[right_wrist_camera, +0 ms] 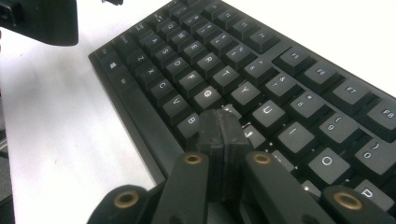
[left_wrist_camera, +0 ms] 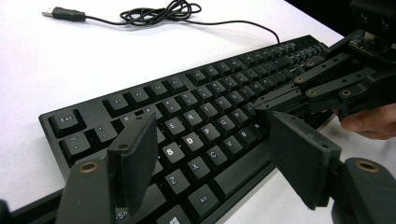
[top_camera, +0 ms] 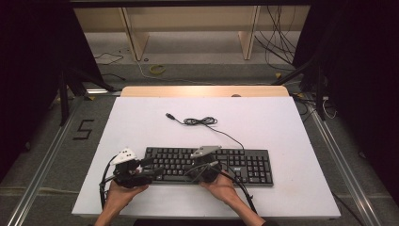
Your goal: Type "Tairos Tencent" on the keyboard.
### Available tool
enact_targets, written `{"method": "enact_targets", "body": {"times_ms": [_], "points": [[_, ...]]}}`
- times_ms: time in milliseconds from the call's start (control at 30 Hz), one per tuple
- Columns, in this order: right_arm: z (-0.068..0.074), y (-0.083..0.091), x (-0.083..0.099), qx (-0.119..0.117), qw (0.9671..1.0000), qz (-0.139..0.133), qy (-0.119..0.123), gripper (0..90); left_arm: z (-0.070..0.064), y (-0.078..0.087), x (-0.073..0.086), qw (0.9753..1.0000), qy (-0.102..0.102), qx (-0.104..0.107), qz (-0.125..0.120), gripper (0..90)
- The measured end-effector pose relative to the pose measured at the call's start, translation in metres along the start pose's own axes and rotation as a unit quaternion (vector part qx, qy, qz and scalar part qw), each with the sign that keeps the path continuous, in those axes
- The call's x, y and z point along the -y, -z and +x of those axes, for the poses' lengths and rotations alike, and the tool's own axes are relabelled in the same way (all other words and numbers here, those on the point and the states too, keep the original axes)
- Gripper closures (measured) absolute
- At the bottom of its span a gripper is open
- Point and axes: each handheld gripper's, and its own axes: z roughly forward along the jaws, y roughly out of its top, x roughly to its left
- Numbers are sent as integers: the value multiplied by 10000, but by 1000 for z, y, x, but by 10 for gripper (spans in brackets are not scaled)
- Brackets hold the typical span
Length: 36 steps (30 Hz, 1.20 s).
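A black keyboard (top_camera: 244, 162) lies along the front of the white table (top_camera: 263, 117), and its cable (top_camera: 202, 121) coils behind it to a USB plug (top_camera: 169, 115). My left gripper (top_camera: 153, 169) is open at the keyboard's left front corner. In the left gripper view its jaws (left_wrist_camera: 212, 140) stand wide apart above the keyboard (left_wrist_camera: 210, 107), over the S, D and C keys, with nothing between them. My right gripper (top_camera: 190, 168) is shut and empty. Its joined tips (right_wrist_camera: 223, 123) point down at the keys around H on the keyboard (right_wrist_camera: 261, 60). The left gripper view has the right gripper (left_wrist_camera: 266, 103) coming in from the right.
The coiled cable (left_wrist_camera: 159, 11) and plug (left_wrist_camera: 63, 13) lie on bare white table behind the keyboard. A wooden strip (top_camera: 204, 91) edges the table's far side. Beyond it are floor cables, wooden legs and dark stands. Part of the left gripper's body (right_wrist_camera: 42, 18) sits at the upper left.
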Motion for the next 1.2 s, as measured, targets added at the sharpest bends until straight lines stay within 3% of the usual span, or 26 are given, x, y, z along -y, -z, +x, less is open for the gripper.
{"method": "enact_targets", "body": {"times_ms": [267,467,600,733,933,1200], "points": [[2,-4,1,143,9998,45,114,900,0,-1,1,10000,-11,-4,26,326],[1,-4,1,98,9999,18,-10,900,2,-2,1,10000,6,-13,37,329],[-3,4,-1,-29,9997,-200,-164,874,3,-3,1,10000,2,-4,56,330],[-7,14,-3,-70,9988,-412,-270,816,2,-5,1,10000,3,2,67,334],[-13,25,-2,-94,9979,-523,-381,601,0,-8,1,9999,-11,20,108,356],[-17,39,-1,-56,9967,-690,-415,452,-2,-15,1,9997,-55,48,239,469]]}}
